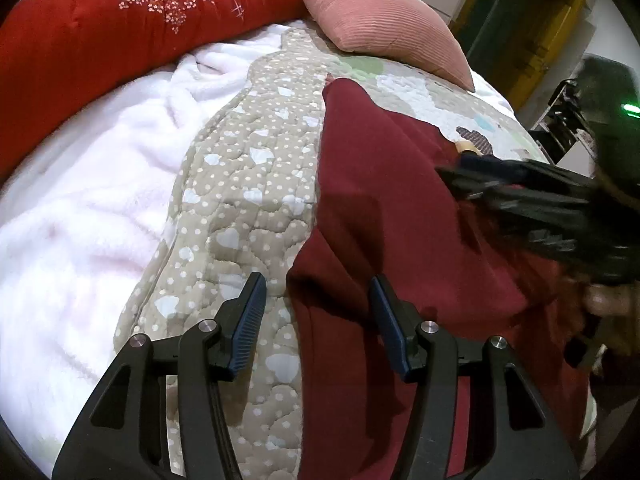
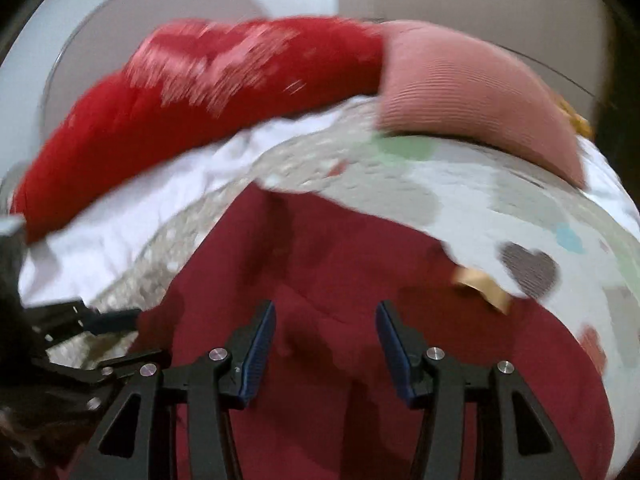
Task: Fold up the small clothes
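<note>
Matt maroon cloth garment (image 1: 380, 208) on quilted bedspread (image 1: 248, 184)

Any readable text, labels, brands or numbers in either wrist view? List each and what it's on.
None readable in either view.
Tan tag at the edge of the maroon garment: blurred, no print can be made out.
Quilt: hearts and dots only, no lettering.
Red blanket: flower print only.
Pink pillow: plain ribbed cloth.
Both grippers: no markings visible.
</note>
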`<state>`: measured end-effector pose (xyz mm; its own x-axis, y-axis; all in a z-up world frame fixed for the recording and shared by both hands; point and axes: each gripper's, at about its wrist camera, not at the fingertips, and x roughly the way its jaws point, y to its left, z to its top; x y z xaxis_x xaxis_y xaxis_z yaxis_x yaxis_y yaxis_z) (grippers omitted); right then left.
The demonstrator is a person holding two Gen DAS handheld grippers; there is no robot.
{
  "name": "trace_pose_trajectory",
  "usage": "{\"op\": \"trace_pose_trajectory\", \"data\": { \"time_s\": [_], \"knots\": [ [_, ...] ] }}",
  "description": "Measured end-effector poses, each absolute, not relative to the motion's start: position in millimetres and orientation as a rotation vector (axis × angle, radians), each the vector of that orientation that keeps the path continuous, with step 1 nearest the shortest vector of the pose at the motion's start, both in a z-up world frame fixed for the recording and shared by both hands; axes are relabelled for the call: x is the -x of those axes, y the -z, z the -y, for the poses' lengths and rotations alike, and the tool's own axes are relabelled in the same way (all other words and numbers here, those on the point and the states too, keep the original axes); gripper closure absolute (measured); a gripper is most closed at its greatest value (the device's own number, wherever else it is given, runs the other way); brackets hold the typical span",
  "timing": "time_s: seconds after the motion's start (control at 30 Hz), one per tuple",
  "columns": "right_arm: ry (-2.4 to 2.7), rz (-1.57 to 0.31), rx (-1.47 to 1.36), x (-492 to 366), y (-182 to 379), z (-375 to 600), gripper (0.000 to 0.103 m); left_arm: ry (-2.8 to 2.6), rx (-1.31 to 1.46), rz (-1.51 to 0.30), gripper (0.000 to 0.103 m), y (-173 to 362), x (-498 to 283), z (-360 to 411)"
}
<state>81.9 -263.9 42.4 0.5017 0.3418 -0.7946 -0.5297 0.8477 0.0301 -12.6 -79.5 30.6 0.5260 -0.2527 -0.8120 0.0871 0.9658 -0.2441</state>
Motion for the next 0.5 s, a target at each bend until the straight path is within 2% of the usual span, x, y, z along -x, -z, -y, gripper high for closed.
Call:
{"op": "trace_pose_trajectory", "data": {
  "time_s": [0.07,0.1,0.23,0.4,0.5],
  "knots": [
    [-0.535,-0.945,0.276,-90.4,-25.9,252.8,0.054,0.207,0.186,-0.995,0.048,-29.5,12.3,78.4],
    [-0.54,-0.964,0.281,-92.5,-17.9,250.6,0.058,0.207,0.191,-0.995,0.048,-29.0,11.7,77.7],
    [-0.599,-0.942,0.314,-83.6,-18.5,243.1,0.096,0.208,0.201,-0.994,0.048,-29.9,7.5,77.5],
    [-0.47,-0.845,0.316,-82.1,-40.0,250.8,0.1,0.201,0.2,-0.992,0.048,-28.5,3.3,79.0],
    [-0.422,-0.905,0.221,-102.0,-27.9,261.8,0.1,0.195,0.191,-0.995,0.048,-28.7,1.2,80.4]
  ]
}}
